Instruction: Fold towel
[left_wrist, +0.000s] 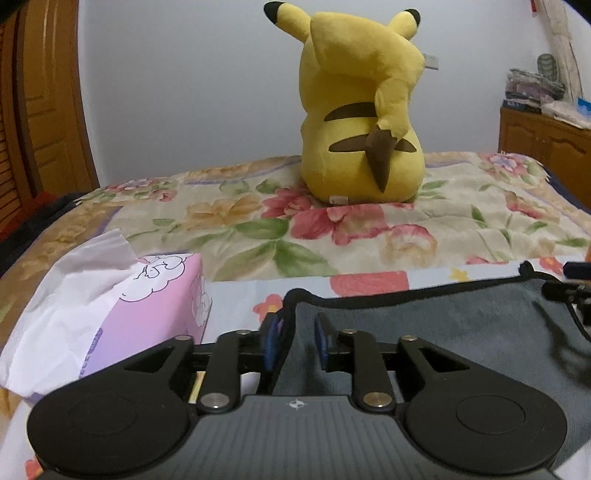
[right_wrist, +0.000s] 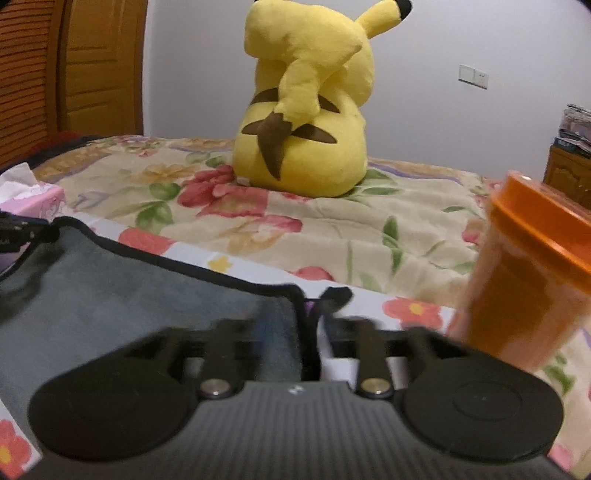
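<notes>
Both claws, left claw (left_wrist: 295, 341) and right claw (right_wrist: 308, 332), stood apart astride the grey towel's (left_wrist: 443, 325) near corners, unclamped; closing before lifting forward appeared next.

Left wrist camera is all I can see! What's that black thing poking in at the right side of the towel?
Observer: That's the right gripper. Its fingers are at the right corner of the grey towel, but it's too blurry to tell whether they are shut.
Operator: Is anything next to it?
Observer: Yes, an orange container with a lid stands on the bed, just to its right.
Operator: Anything on the wall I'm missing?
Observer: A white switch plate, to the right of the yellow plush toy.
</notes>
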